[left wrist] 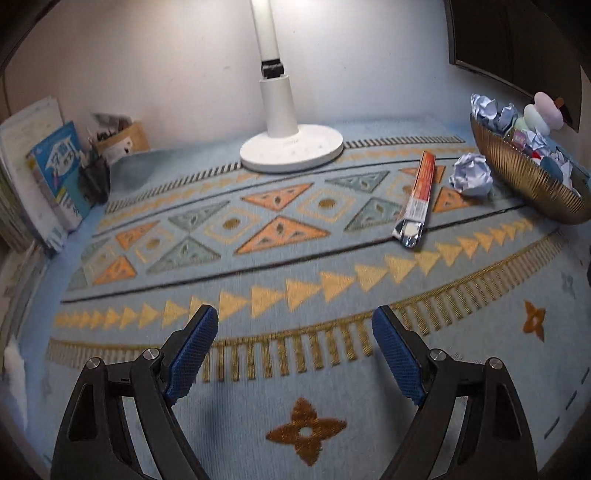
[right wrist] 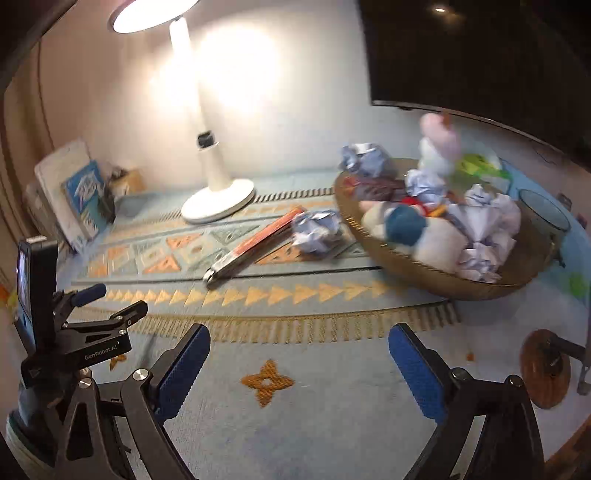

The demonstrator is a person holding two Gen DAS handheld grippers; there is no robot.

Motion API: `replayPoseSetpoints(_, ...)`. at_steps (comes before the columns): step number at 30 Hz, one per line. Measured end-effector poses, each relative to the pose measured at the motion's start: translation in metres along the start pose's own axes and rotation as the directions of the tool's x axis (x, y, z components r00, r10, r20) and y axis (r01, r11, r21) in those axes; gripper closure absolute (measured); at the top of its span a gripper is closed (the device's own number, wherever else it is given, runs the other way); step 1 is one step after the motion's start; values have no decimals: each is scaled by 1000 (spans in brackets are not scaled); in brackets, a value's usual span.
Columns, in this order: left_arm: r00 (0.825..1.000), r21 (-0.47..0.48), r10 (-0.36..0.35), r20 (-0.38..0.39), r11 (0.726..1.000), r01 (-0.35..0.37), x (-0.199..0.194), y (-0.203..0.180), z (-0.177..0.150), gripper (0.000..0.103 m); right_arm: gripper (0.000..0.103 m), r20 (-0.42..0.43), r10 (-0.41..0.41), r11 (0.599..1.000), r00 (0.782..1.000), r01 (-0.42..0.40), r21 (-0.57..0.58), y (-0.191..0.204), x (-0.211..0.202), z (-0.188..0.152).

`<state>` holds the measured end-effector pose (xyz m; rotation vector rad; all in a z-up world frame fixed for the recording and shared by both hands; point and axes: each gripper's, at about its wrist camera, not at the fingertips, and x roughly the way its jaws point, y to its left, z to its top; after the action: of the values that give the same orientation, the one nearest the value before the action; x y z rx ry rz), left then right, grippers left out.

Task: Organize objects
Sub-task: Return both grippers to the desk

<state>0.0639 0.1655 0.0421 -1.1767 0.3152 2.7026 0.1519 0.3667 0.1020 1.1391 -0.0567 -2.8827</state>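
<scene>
a: both tools are empty. the left tool [left wrist: 295, 321] has its jaws spread over the patterned cloth on the bench [left wrist: 332, 387], nothing between them. the right tool [right wrist: 299, 339] is spread wide too, over bare cloth.

b: so what is left to tidy?

a: a crumpled paper ball [left wrist: 471, 178] lies just beside the gold basket [left wrist: 524, 177], and a long orange packet [left wrist: 417, 201] lies flat near it, towards the lamp base [left wrist: 291, 152]. the basket already holds more paper balls and soft toys.

b: which first, you think?

a: probably the paper ball, with the right tool, being nearer that side. come down with the jaws either side of it and squeeze gently; it will crush. the packet is thin and flat, so i'd catch it across its narrow width near one end.

b: do the views differ?

a: the right wrist view looks into the basket [right wrist: 436, 275] and shows the lit lamp head [right wrist: 151, 14] and the left tool's body [right wrist: 74, 332]. the left wrist view shows the books [left wrist: 55, 173] more sharply.
</scene>
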Motion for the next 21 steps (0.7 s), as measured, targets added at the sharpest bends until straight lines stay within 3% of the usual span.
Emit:
replayPoseSetpoints(2,1000,-41,-22,-16,999,21,8,6,-8,18,6,-4,-53,997,999,53,-51,16,15,-1)
replayPoseSetpoints(5,997,-59,-36,-64,998,32,17,6,-10,18,5,-40,-120,993,992,119,-21,15,43,-18)
replayPoseSetpoints(6,997,-66,-43,-70,997,38,19,8,-10,16,6,-120,-103,995,987,103,-4,10,55,-23)
replayPoseSetpoints(8,995,-93,-64,-80,994,56,19,9,-11,15,6,-184,-65,997,981,72,30,-1,65,-24)
replayPoseSetpoints(14,994,-112,-59,-96,993,48,21,12,-11,5,5,-149,-13,989,989,34,141,-21,57,-24)
replayPoseSetpoints(21,992,-122,-72,-104,991,59,22,13,-11,3,0,-180,-38,994,983,55,92,-11,62,-23)
